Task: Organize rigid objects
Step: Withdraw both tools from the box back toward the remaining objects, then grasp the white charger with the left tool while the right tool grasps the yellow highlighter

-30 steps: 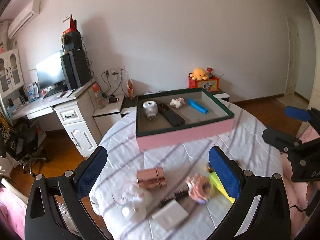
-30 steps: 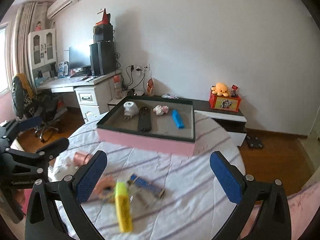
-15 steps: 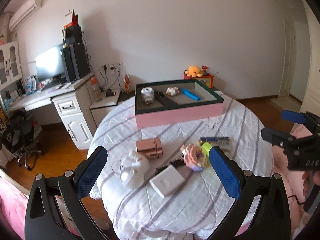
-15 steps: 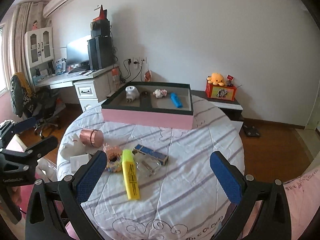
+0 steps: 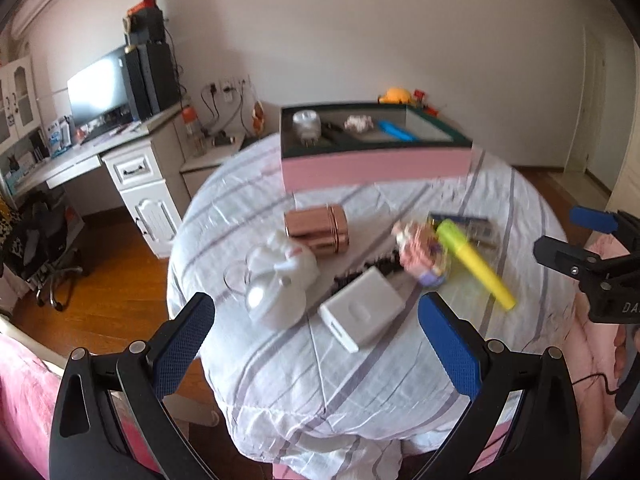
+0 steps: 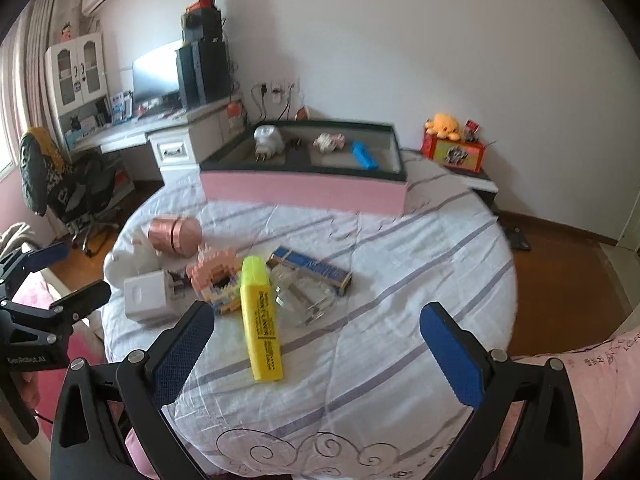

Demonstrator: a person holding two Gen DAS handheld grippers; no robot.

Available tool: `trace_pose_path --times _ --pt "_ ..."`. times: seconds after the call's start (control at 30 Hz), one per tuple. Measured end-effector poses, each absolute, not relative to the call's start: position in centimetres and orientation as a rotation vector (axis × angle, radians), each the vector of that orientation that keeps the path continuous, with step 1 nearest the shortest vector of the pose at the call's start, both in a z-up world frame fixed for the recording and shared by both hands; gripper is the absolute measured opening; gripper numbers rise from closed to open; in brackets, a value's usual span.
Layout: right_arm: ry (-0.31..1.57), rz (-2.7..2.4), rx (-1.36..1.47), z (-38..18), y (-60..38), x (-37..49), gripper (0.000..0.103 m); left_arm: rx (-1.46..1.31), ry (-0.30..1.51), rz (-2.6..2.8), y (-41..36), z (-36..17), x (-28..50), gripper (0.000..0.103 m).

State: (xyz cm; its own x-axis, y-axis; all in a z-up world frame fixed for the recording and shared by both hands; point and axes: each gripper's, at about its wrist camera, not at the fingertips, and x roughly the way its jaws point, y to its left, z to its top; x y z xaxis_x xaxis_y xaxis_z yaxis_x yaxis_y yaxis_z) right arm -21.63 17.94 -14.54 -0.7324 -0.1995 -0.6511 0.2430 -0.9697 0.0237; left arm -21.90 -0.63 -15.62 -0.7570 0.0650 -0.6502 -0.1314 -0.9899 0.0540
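A pink box [image 5: 376, 168] [image 6: 304, 190] with a dark green rim stands at the far side of the round table; it holds a white plug, a black item, a small pink-white item and a blue item. Loose on the cloth lie a rose-gold case [image 5: 316, 229] [image 6: 175, 234], a white toy [image 5: 280, 284], a white adapter [image 5: 362, 312] [image 6: 144, 294], a pink block ring [image 5: 418, 248] [image 6: 216, 276], a yellow highlighter [image 5: 474, 262] [image 6: 260, 316] and a blue box [image 6: 310, 268]. My left gripper [image 5: 316, 344] is open above the near edge by the adapter. My right gripper [image 6: 316, 354] is open near the highlighter.
The table [image 6: 400, 280] has a striped white cloth. A white desk [image 5: 120, 160] with a monitor and an office chair [image 6: 60, 184] stand to the left. A low cabinet with an orange plush [image 6: 442, 124] is behind the table. Wooden floor lies around.
Both grippers pulled back from the box, then came in lower toward the loose items, which now look larger. Both stay open and empty.
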Motion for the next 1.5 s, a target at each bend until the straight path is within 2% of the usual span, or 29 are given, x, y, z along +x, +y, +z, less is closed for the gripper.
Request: trace_pose_path --times 0.3,0.4,0.47,0.53,0.73,0.77,0.83,1.17,1.37,1.43,1.5 --pt "0.154 -2.591 1.079 -17.7 15.3 -23.1 0.102 -1.141 0.165 2.783 -0.8 -18.0 -22.8 0.103" --pt "0.099 -2.549 1.109 -18.4 15.1 -23.8 0.089 -1.153 0.161 2.774 -0.9 -18.5 -22.9 0.103" --pt "0.093 -2.534 1.133 -19.0 14.9 -24.3 0.067 -1.166 0.156 2.759 -0.9 -18.8 -23.0 0.103" --pt "0.119 -2.537 1.160 -19.5 14.7 -24.6 0.058 -1.168 0.161 2.753 -0.7 -19.1 -23.2 0.103" --pt "0.150 -2.519 1.162 -19.8 14.7 -24.9 0.053 -1.173 0.175 2.721 0.0 -19.6 -23.6 0.103" --pt "0.156 -2.518 1.157 -19.7 14.9 -24.8 0.039 -1.173 0.178 2.721 0.1 -19.7 -23.7 0.103" --pt "0.137 -2.499 1.156 -19.5 15.4 -24.7 0.025 -1.164 0.188 2.729 0.3 -19.7 -23.8 0.103" --pt "0.051 -2.502 1.173 -19.2 18.7 -24.5 0.024 -1.179 0.084 2.754 1.1 -20.1 -24.7 0.102" --pt "0.020 -2.497 1.170 -19.3 19.2 -24.8 0.024 -1.204 0.065 2.747 1.7 -21.1 -25.4 0.079" --pt "0.015 -2.493 1.170 -19.4 19.2 -24.9 0.024 -1.196 0.058 2.730 1.7 -21.0 -25.6 0.066" --pt "0.008 -2.491 1.170 -19.5 19.3 -25.0 0.024 -1.192 0.065 2.722 1.7 -20.9 -25.6 0.066"
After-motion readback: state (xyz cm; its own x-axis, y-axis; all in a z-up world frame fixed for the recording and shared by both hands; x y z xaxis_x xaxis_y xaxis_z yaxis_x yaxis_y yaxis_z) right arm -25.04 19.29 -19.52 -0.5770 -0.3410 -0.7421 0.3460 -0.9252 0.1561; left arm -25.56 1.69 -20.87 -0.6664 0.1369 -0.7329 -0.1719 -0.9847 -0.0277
